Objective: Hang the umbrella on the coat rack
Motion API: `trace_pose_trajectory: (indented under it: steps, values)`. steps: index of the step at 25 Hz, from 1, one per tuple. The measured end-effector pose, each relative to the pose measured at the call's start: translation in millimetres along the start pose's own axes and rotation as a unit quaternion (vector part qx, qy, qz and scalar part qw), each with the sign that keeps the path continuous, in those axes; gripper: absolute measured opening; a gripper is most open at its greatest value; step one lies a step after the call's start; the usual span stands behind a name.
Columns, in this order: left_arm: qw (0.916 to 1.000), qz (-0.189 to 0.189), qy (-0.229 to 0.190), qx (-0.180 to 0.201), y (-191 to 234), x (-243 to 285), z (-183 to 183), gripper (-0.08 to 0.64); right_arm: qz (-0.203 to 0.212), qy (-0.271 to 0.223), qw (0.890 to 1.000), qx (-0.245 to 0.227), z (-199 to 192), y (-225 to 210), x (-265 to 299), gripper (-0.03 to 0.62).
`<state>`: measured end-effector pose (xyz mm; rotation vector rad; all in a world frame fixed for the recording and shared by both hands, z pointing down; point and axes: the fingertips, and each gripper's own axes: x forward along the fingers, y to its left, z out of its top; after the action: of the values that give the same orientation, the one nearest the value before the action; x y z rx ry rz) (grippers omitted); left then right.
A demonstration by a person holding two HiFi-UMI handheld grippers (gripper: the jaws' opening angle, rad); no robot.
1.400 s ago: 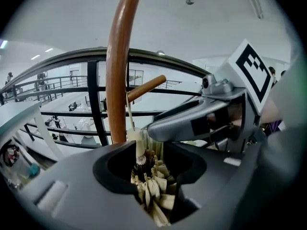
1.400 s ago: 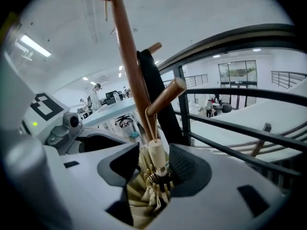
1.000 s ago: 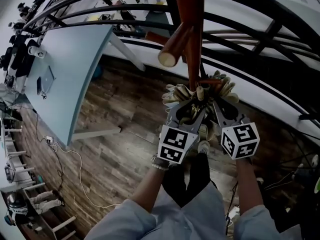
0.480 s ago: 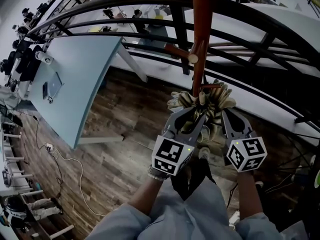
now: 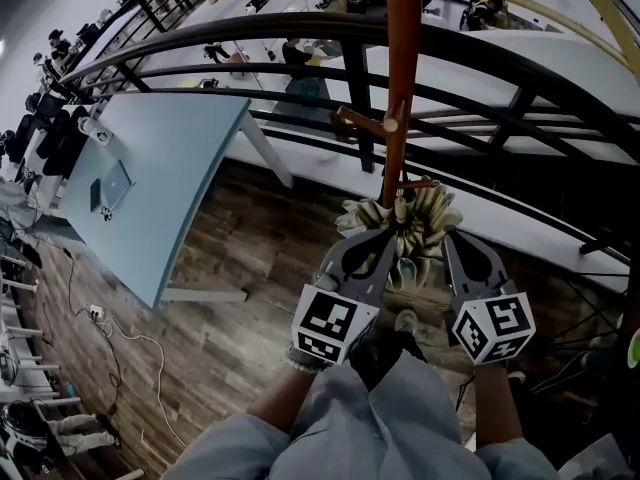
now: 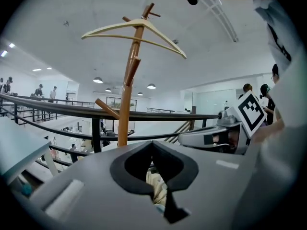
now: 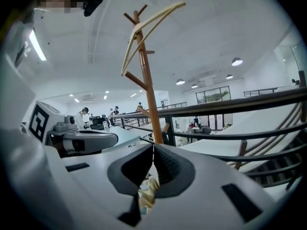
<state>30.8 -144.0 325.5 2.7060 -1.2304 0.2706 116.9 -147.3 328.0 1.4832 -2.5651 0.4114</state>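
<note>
While the person holds both grippers out side by side, seen from above, a folded beige umbrella is bunched against the brown pole of the rack. It sits just under a short peg, between the two gripper tips. The left gripper has just been closing, and its jaws now meet at the tips. Its own view shows a strip of beige fabric through the slot below them, though whether any is pinched cannot be told. The right gripper is likewise clenched, jaws together, with the same fabric showing beneath. Higher on the pole another peg angles out to the left, and a pale hanger lies across the top. Behind the rack runs a dark railing. A blue table stands at the left on a wood floor.
</note>
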Motion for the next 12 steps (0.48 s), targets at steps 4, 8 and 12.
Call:
trace_pose_trajectory:
  steps: [4, 8, 12]
  values:
    - [1.0, -0.002, -0.006, -0.003, -2.6, -9.0, 10.5, 0.006, -0.007, -0.014, 1.0, -0.005, 13.5, 5.3, -7.7, 0.005]
    - [0.9999, -0.008, -0.009, 0.0, -4.8, -16.8, 17.3, 0.006, -0.017, -0.028, 0.999, -0.006, 23.7, 9.0, -12.7, 0.005]
    - [0.9997, -0.017, -0.019, 0.002, -5.0, -21.1, 24.5, 0.006, -0.013, -0.035, 0.999, -0.017, 30.9, 14.4, -14.2, 0.005]
